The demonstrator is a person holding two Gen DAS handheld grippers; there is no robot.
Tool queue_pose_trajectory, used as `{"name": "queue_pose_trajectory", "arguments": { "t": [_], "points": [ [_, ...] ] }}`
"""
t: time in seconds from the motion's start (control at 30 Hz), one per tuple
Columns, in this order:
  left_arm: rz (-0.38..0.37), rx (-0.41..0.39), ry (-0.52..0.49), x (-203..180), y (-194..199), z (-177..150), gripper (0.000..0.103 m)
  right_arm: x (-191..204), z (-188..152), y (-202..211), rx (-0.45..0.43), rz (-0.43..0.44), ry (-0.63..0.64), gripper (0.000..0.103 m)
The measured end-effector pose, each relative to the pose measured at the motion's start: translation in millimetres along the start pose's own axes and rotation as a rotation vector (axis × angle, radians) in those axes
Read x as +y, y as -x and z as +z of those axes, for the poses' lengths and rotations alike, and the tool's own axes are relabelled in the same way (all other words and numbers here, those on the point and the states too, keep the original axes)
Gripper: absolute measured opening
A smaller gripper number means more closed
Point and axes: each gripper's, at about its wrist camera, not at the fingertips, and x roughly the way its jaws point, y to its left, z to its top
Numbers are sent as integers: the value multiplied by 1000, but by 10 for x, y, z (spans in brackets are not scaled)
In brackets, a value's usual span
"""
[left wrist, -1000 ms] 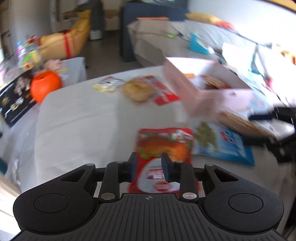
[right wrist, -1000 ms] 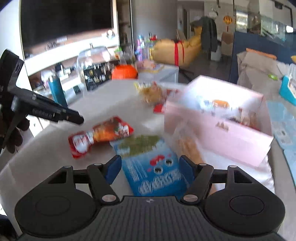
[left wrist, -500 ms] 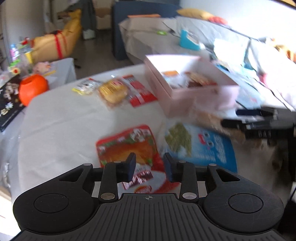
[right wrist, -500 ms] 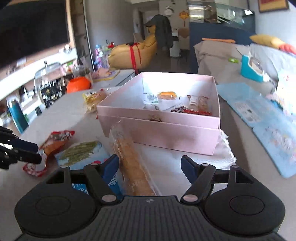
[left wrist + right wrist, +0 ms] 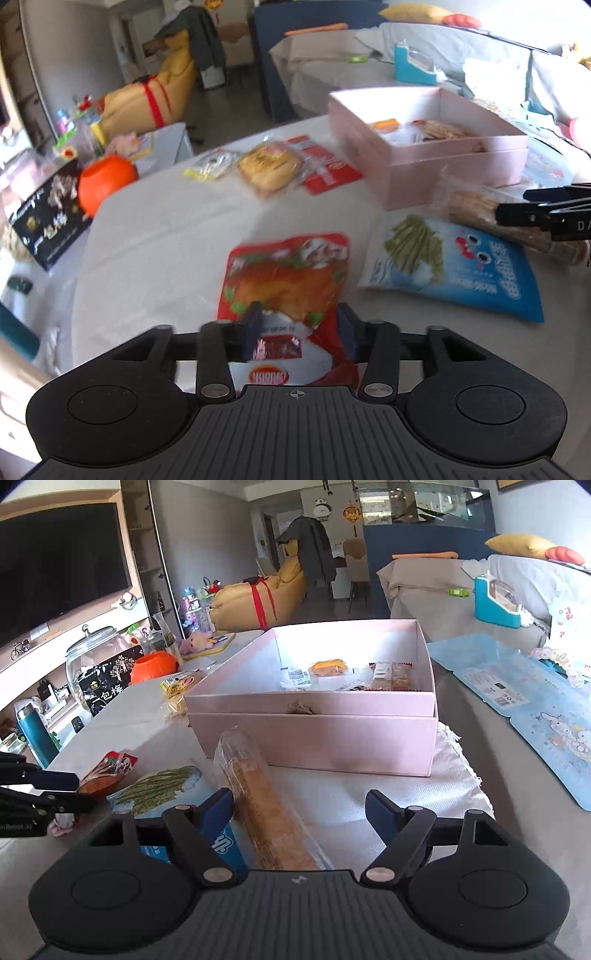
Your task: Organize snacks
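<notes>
Now, from my left wrist: my left gripper [image 5: 300, 328] has just been opening, its fingers [image 5: 252, 325] parted over the near end of the red snack packet [image 5: 286, 280], which lies flat on the white tablecloth [image 5: 155, 251]. The packet's near end sits between them, but the pads do not seem to press it. Just right of the fingers lies the blue snack bag [image 5: 454, 262], and beyond that the pink box [image 5: 436, 162], well ahead. The red packet looks light, soft and slick (foil of that sort tends to slide), so I'd take it by the flat sealed edge nearest me rather than the puffed middle.

From my right wrist: my right gripper [image 5: 299, 808] has also just been widening, and its fingers [image 5: 218, 808] stand well apart. Between them, close against the left finger and clear of the right, runs the long biscuit sleeve [image 5: 258, 797], pointing ahead toward the pink box [image 5: 314, 734], whose front wall it nearly reaches. It looks stiff but brittle inside thin wrap, so I judge a gentle hold across its middle would suit it best.
</notes>
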Motion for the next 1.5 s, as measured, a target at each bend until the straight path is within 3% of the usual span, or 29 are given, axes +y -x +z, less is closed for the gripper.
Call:
{"name": "queue_pose_trajectory", "arguments": {
  "t": [0.03, 0.1, 0.17, 0.33, 0.57, 0.77, 0.87, 0.97, 1.13, 1.2, 1.33, 1.43, 1.47, 1.5],
  "points": [
    [-1, 8, 3, 0, -11, -7, 59, 6, -1, 0, 0, -1, 2, 78],
    [-27, 38, 12, -2, -60, -1, 79, 16, -6, -7, 2, -3, 5, 79],
    [-78, 64, 32, 37, -115, -2, 88, 22, -9, -8, 2, -6, 6, 79],
    [-79, 60, 92, 248, -132, 1, 83, 31, -11, -8, -2, -11, 7, 80],
    [-110, 69, 196, 616, -300, 31, 90, 27, -15, -16, 4, -8, 4, 81],
    [-121, 99, 124, 593, -488, 187, 96, 53, -18, -66, 36, -6, 12, 81],
    [-63, 77, 117, 482, -481, 155, 97, 54, -16, -90, 51, -4, 16, 81],
    [-34, 62, 161, 469, -403, 129, 87, 50, -2, -125, 76, 3, 17, 83],
    [-99, 35, 260, 562, -145, 11, 76, 84, -8, -136, 86, -8, 37, 83],
    [-115, 19, 269, 576, -38, -12, 63, 106, -14, -141, 88, -17, 48, 83],
    [-162, 16, 320, 637, 73, -64, 59, 116, -14, -146, 88, -27, 54, 84],
    [-154, 18, 323, 655, 117, -87, 58, 111, -15, -145, 88, -27, 53, 84],
    [-152, 12, 319, 664, 139, -80, 46, 110, -15, -145, 88, -28, 53, 84],
    [-151, 3, 314, 677, 174, -71, 43, 110, -17, -144, 87, -28, 54, 84]
  ]
}}
